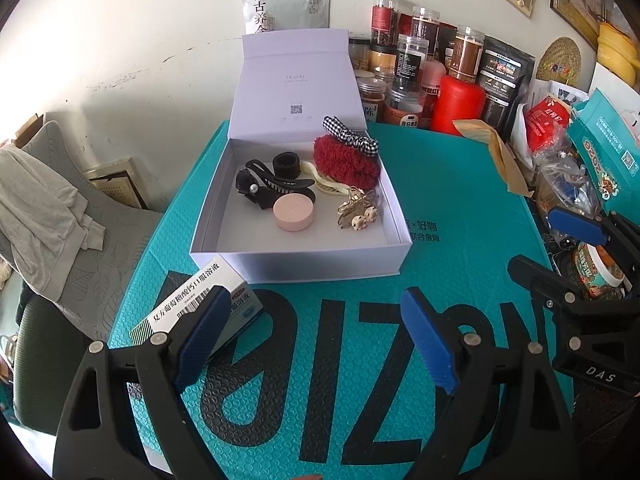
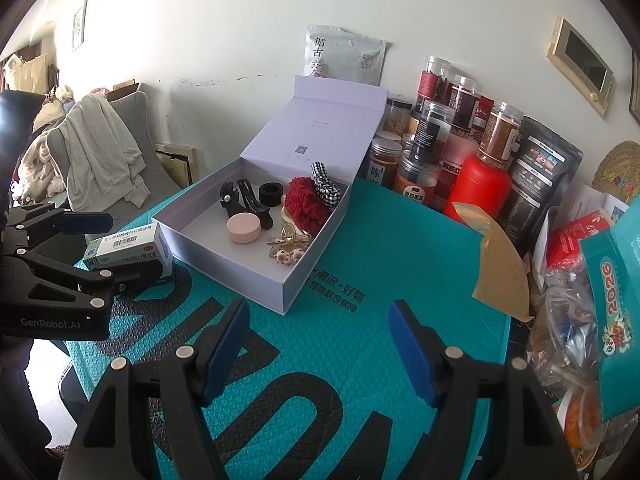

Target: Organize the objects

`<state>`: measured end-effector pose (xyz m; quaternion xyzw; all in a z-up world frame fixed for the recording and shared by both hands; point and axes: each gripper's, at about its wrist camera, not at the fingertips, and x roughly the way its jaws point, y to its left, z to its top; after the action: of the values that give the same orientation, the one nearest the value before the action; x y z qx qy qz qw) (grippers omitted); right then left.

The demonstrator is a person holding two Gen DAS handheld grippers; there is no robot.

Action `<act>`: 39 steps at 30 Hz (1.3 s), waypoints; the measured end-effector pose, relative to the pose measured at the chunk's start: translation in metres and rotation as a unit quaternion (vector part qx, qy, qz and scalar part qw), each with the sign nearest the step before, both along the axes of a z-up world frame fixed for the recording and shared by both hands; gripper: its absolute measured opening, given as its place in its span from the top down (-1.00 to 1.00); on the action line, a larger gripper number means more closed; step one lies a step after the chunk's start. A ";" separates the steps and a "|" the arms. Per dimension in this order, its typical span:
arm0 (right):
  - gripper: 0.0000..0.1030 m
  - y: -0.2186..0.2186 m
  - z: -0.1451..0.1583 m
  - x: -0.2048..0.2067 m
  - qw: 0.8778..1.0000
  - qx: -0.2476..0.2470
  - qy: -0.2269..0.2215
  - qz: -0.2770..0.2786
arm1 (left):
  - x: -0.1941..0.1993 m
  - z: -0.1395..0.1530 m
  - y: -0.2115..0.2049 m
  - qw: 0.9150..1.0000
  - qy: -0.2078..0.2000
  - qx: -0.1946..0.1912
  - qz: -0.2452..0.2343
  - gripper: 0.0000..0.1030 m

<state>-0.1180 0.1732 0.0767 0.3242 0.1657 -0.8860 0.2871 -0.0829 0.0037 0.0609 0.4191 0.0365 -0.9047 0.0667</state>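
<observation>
An open white box [image 1: 300, 268] [image 2: 224, 264] with its lid raised sits on a teal padded mat [image 1: 460, 208]. Inside lie a black claw clip [image 1: 276, 186], a black hair tie [image 1: 286, 164], a red fluffy scrunchie [image 1: 346, 164] with a checkered bow, a cream clip, a pink round case [image 1: 293, 212] [image 2: 244, 229] and gold clips [image 1: 356, 212]. A white medicine carton [image 1: 188, 300] [image 2: 128, 252] lies left of the box, just outside my left gripper's left finger. My left gripper [image 1: 316, 320] is open over bare mat. My right gripper [image 2: 320, 316] is open too, holding nothing.
Jars [image 1: 412, 64], a red bottle [image 1: 458, 104], dark pouches and a brown paper bag [image 1: 496, 148] crowd the back right. Teal cartons and plastic bags [image 2: 568, 320] fill the right edge. A chair with grey clothing [image 1: 44, 208] stands left of the table.
</observation>
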 end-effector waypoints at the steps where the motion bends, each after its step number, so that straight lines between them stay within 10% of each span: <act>1: -0.40 0.000 0.000 0.000 1.000 0.000 0.000 -0.001 | 0.000 0.000 0.000 1.000 0.000 0.001 0.000 -0.67; 39: -0.40 0.030 -0.012 0.014 1.000 0.003 -0.011 -0.024 | 0.012 -0.007 0.031 0.999 -0.014 -0.004 -0.034 -0.67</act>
<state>-0.1039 0.2034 0.0644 0.3386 0.1569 -0.8886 0.2667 -0.0706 0.0348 0.0538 0.4321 0.0178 -0.9009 0.0376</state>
